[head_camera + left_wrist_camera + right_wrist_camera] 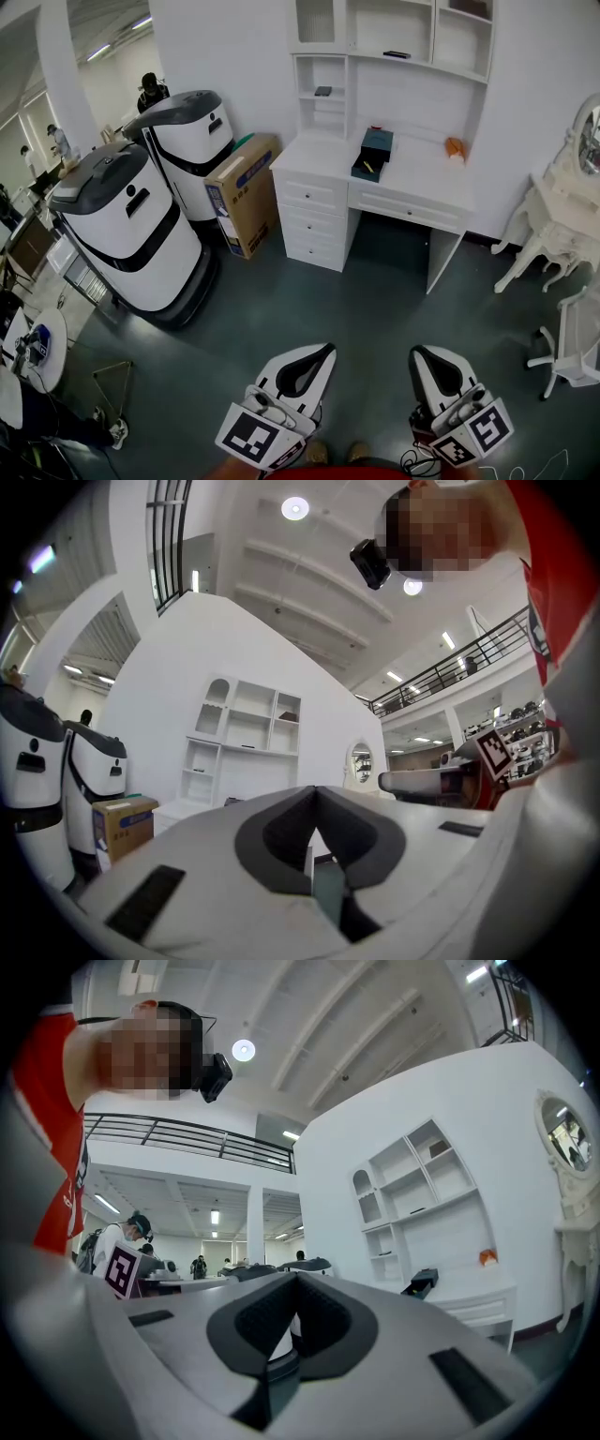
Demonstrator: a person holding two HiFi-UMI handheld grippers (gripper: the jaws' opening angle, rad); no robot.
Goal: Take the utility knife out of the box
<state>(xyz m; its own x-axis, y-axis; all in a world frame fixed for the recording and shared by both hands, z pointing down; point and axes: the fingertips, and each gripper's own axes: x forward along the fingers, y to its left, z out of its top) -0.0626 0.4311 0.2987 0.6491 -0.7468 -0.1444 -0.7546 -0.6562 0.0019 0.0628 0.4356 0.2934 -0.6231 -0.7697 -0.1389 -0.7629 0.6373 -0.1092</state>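
Note:
A dark teal box (375, 153) stands with its lid up on the white desk (412, 192) far ahead of me. A small yellow thing (368, 167) shows in its open tray; I cannot make out the utility knife itself. The right gripper view shows the same box (422, 1283) small on the desk. Both grippers are held low and near my body, far short of the desk. My left gripper (320, 352) (315, 789) is shut and holds nothing. My right gripper (422, 355) (296, 1277) is also shut and holds nothing.
Two big white-and-black machines (131, 225) (192, 141) stand at the left, with a cardboard carton (246, 192) between them and the desk. A white dressing table (553, 216) and a white chair (572, 347) are at the right. An orange object (455, 147) lies on the desk.

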